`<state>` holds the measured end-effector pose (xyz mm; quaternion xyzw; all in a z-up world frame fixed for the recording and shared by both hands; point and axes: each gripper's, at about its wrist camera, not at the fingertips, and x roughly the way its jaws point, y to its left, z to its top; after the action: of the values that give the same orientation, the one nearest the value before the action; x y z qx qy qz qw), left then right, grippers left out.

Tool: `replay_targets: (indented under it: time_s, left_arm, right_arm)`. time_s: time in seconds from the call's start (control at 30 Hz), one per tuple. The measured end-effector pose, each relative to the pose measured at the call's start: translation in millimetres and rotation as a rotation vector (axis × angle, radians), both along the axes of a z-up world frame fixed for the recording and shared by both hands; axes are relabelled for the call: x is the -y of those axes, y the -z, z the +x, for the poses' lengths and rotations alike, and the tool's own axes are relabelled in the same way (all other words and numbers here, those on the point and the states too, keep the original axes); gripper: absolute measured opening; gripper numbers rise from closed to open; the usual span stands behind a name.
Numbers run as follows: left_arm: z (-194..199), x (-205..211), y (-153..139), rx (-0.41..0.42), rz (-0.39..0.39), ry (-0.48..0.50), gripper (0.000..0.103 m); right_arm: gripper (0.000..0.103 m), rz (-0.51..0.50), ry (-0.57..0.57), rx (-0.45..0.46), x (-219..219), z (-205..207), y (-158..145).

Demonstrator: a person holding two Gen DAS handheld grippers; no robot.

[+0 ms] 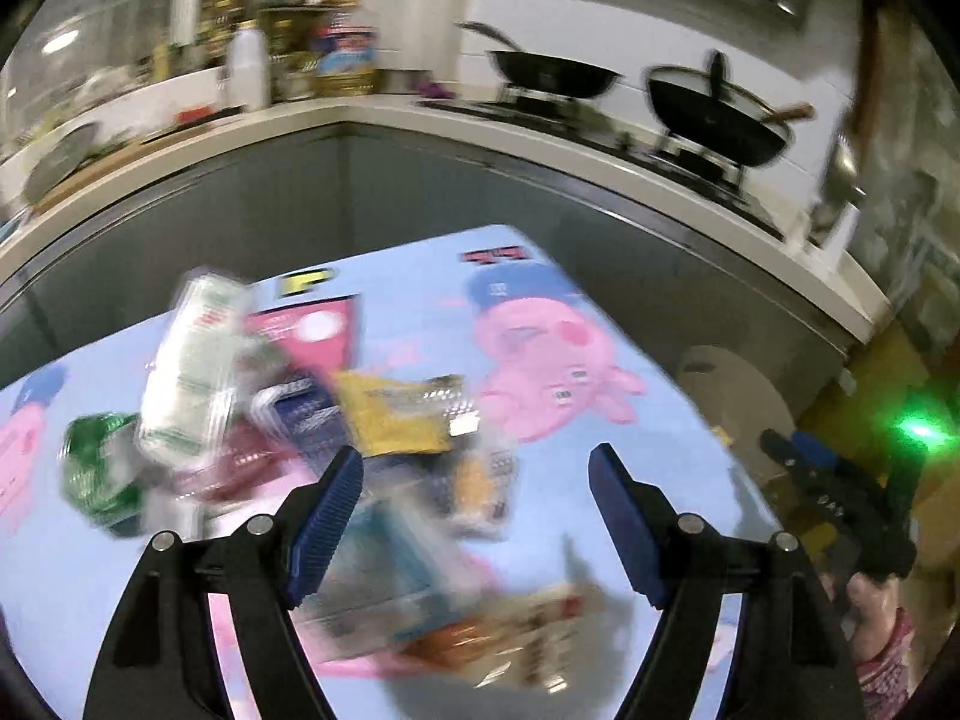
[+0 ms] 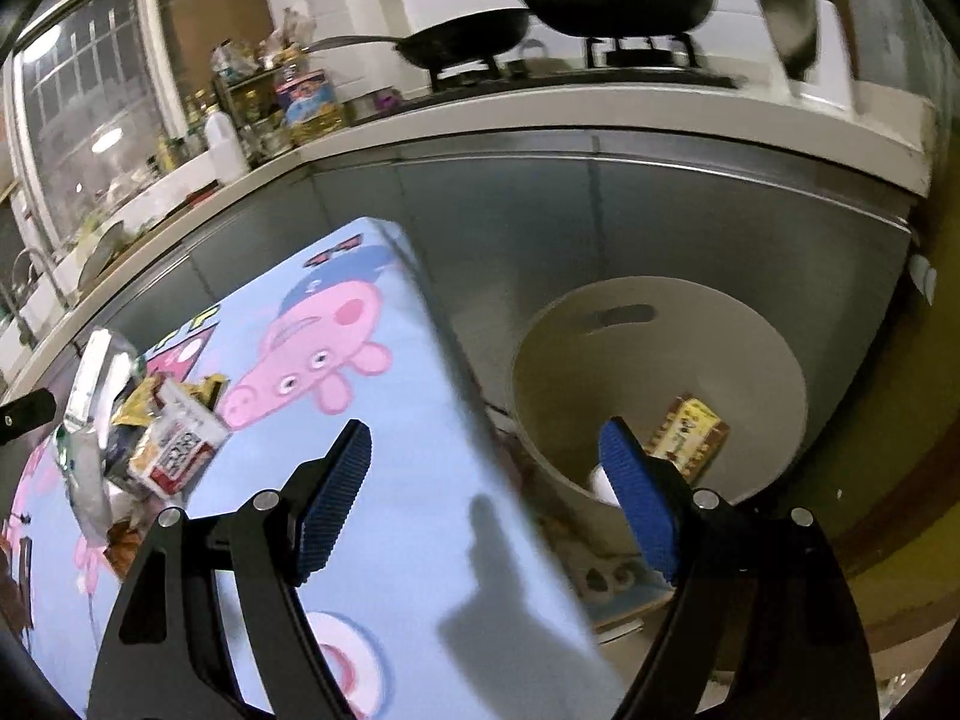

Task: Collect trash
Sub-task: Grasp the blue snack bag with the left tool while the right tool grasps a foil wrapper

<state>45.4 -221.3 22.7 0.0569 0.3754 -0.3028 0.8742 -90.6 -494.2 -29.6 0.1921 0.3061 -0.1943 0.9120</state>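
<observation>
A heap of trash lies on a table with a light-blue cartoon-pig cloth (image 1: 420,276): a white-green plastic bottle (image 1: 192,372), a yellow wrapper (image 1: 396,414), a green crumpled packet (image 1: 96,468), several blurred wrappers (image 1: 390,576). My left gripper (image 1: 477,468) is open and empty just above the heap's near side. My right gripper (image 2: 486,450) is open and empty over the table's right edge (image 2: 456,360), beside a white round bin (image 2: 660,330). The bin holds a yellow packet (image 2: 693,432). The heap (image 2: 156,444) shows at the far left in the right wrist view.
A grey cabinet front (image 2: 600,216) and a white counter (image 1: 360,114) run behind the table. A stove with two black pans (image 1: 714,114) sits on the counter, with bottles and jars (image 1: 336,54) to the left. The right gripper (image 1: 840,498) shows at right in the left view.
</observation>
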Motion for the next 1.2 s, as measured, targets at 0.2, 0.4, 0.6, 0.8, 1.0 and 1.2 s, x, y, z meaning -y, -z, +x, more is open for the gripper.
replay_targets:
  time_s: [0.2,0.4,0.6,0.8,1.0,1.2]
  left_arm:
    - [21,-78,18,-0.06,-0.003,-0.147,0.072]
    - [29,-120,38,-0.138,-0.033,-0.187,0.071]
    - [16,-109,45,-0.094,-0.016,-0.105,0.089]
    - [1,-48,57,0.064,0.125,0.081,0.099]
    - [3,-17,72,0.115,0.189,0.219,0.099]
    - [11,-24,80,0.094,0.183,0.215,0.077]
  right_arm:
    - [0.065,0.041,-0.15,0.017,-41,26,-5]
    - [0.051,0.169,-0.323,0.01,-83,55,6]
    - [0.051,0.225,-0.401,-0.009,-116,84,9]
    - [0.053,0.252,-0.379,-0.029,-118,104,17]
    - [0.075,0.551,-0.332,0.012,-86,115,41]
    - [0.076,0.565,-0.381,-0.016,-108,138,48]
